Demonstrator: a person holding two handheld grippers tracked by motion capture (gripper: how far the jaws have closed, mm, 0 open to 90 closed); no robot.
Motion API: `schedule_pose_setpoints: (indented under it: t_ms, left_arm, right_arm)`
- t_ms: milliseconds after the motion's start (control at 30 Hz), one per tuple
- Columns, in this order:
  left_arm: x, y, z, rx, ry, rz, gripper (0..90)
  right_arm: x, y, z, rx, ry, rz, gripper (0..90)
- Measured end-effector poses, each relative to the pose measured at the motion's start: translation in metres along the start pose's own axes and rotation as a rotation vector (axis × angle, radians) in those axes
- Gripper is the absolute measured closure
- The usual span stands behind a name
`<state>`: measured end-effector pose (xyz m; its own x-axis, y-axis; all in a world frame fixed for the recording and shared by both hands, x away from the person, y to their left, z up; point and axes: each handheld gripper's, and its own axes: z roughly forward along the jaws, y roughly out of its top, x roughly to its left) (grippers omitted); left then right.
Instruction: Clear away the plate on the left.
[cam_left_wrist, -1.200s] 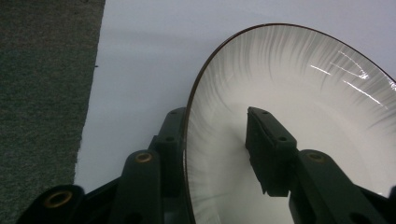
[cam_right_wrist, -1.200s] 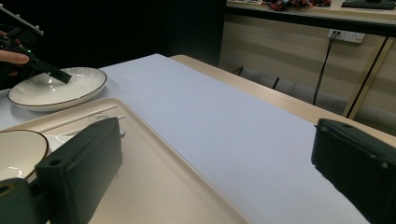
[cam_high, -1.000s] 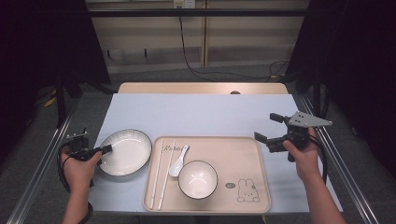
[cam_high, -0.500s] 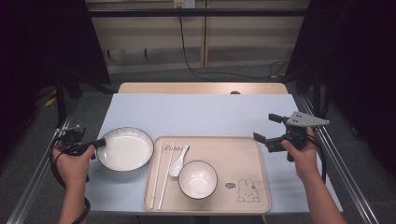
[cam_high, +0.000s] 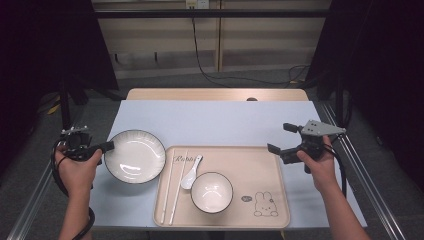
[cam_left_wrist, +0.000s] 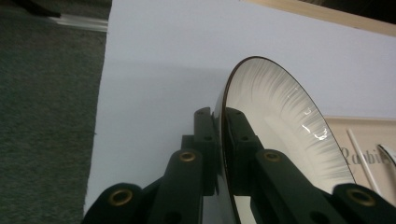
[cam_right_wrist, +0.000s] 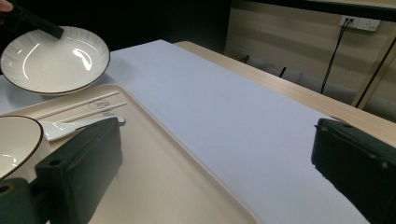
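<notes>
The table (cam_high: 215, 117) filled mid-frame; the tray (cam_high: 260, 165) sat lower centre. Left of it, my left gripper (cam_high: 105, 147), jaws just closed, clamped the plate (cam_high: 135, 156) rim. My right gripper (cam_high: 283, 141) hovered, jaws spread, holding nothing.

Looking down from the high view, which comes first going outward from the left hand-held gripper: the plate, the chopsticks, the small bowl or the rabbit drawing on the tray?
From the left hand-held gripper, nearest first:
1. Plate: its left rim is clamped in the jaws, left of the tray.
2. Chopsticks: along the tray's left side.
3. Bowl: mid-tray, near its front edge.
4. Rabbit drawing: on the tray's right front part.
</notes>
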<state>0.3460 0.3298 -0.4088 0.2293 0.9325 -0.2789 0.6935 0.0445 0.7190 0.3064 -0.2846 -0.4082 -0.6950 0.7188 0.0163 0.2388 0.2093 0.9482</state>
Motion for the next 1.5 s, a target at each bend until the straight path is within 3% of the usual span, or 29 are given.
schedule_pose_setpoints:
  t_ms: [100, 200, 333, 400, 500, 600, 667, 733, 867, 900, 933, 967, 1033, 1167, 1200, 1233, 1367, 1433, 1500]
  left_arm:
    - [-0.002, -0.001, 0.003, 0.013, 0.011, 0.012, 85.4]
    - [0.004, -0.01, 0.014, 0.023, -0.021, -0.041, 85.6]
    - [0.015, -0.024, 0.027, 0.022, -0.089, -0.146, 85.8]
    - [0.018, -0.025, 0.029, 0.028, -0.098, -0.141, 85.7]
    - [0.02, -0.028, 0.03, 0.042, -0.091, -0.179, 85.5]
    - [0.023, -0.036, 0.036, 0.081, -0.066, -0.163, 83.6]
    - [0.025, -0.04, 0.039, 0.093, -0.063, -0.184, 82.3]
    - [0.026, -0.042, 0.041, 0.099, -0.059, -0.177, 81.6]
    - [0.026, -0.045, 0.045, 0.067, -0.091, -0.197, 74.8]
    - [0.025, -0.047, 0.049, 0.062, -0.098, -0.201, 67.5]
    - [0.024, -0.048, 0.051, 0.056, -0.094, -0.182, 65.6]
    - [0.024, -0.049, 0.051, 0.054, -0.082, -0.2, 70.4]
    - [0.027, -0.048, 0.05, 0.056, -0.107, -0.269, 76.3]
    - [0.03, -0.04, 0.039, 0.027, -0.163, -0.311, 84.6]
    - [0.027, -0.035, 0.034, 0.031, -0.136, -0.257, 85.3]
    - [0.023, -0.03, 0.03, 0.036, -0.125, -0.234, 85.4]
    - [0.007, -0.013, 0.02, 0.002, -0.144, -0.184, 84.7]
    - [-0.003, -0.002, 0.017, 0.014, -0.112, -0.118, 84.3]
    - [-0.012, 0.011, 0.014, 0.016, -0.098, -0.089, 84.1]
  right_arm:
    - [0.0, 0.0, -0.001, -0.003, -0.001, 0.0, 1.7]
    - [-0.001, 0.0, -0.002, -0.004, -0.006, 0.002, 1.7]
    - [0.0, 0.0, -0.003, -0.002, -0.004, 0.002, 1.7]
    - [-0.001, 0.0, -0.003, -0.003, -0.004, 0.004, 1.7]
    - [-0.001, 0.0, -0.004, -0.005, -0.007, 0.005, 1.7]
    - [-0.001, 0.0, -0.004, -0.005, -0.006, 0.006, 1.7]
    - [-0.001, 0.0, -0.004, -0.006, -0.001, 0.002, 1.7]
    - [0.0, 0.001, -0.004, -0.007, -0.002, 0.005, 1.7]
    - [-0.001, 0.0, -0.004, -0.008, -0.002, 0.0, 1.7]
    - [-0.001, 0.0, -0.004, -0.005, -0.002, 0.001, 1.7]
    - [-0.001, 0.0, -0.003, -0.005, -0.004, -0.002, 1.7]
    - [0.0, 0.0, -0.003, -0.001, -0.005, 0.002, 1.7]
    - [0.0, 0.0, -0.003, -0.001, -0.008, -0.001, 1.7]
    - [-0.001, 0.0, -0.003, 0.001, -0.009, -0.001, 1.7]
    - [-0.001, 0.0, -0.003, 0.002, -0.009, 0.001, 1.7]
    - [-0.001, 0.0, -0.003, 0.003, -0.008, -0.001, 1.7]
    - [0.0, 0.0, -0.001, 0.003, -0.008, -0.008, 1.6]
    - [0.001, 0.0, 0.002, 0.001, -0.002, -0.005, 1.4]
    - [0.002, 0.0, 0.005, 0.001, -0.004, -0.015, 1.1]
